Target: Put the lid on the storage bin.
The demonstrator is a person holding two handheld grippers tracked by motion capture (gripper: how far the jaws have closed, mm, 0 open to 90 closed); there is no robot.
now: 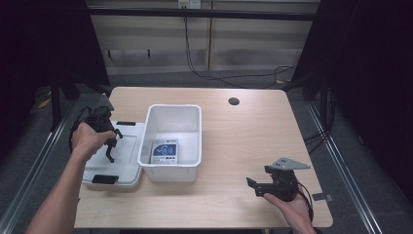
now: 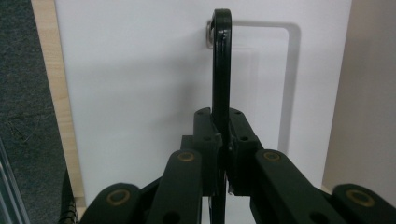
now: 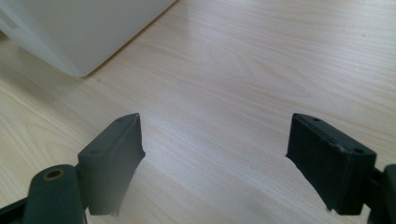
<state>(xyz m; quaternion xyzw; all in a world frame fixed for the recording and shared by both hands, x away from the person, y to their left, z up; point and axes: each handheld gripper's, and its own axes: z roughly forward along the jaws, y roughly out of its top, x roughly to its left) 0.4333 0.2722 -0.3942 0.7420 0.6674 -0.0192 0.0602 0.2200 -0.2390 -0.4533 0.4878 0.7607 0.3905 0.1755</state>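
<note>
A flat white lid [image 1: 127, 155] lies on the table, left of an open white bin [image 1: 194, 141]. My left gripper [image 1: 111, 152] points down over the lid's middle, shut on a thin black handle. In the left gripper view the handle [image 2: 221, 70] stands up on edge from the lid [image 2: 140, 93], pinched between the two pads of the left gripper [image 2: 225, 140]. A blue and white packet [image 1: 164, 152] lies flat in the bin. My right gripper [image 1: 252, 185] rests at the front right, open, with bare wood between its fingers [image 3: 116, 154].
Black clips sit at the lid's far edge [image 1: 125, 123] and near edge [image 1: 104, 179]. A round cable hole [image 1: 234, 101] is in the tabletop at the back. A corner of the white bin [image 3: 79, 32] shows ahead of my right gripper.
</note>
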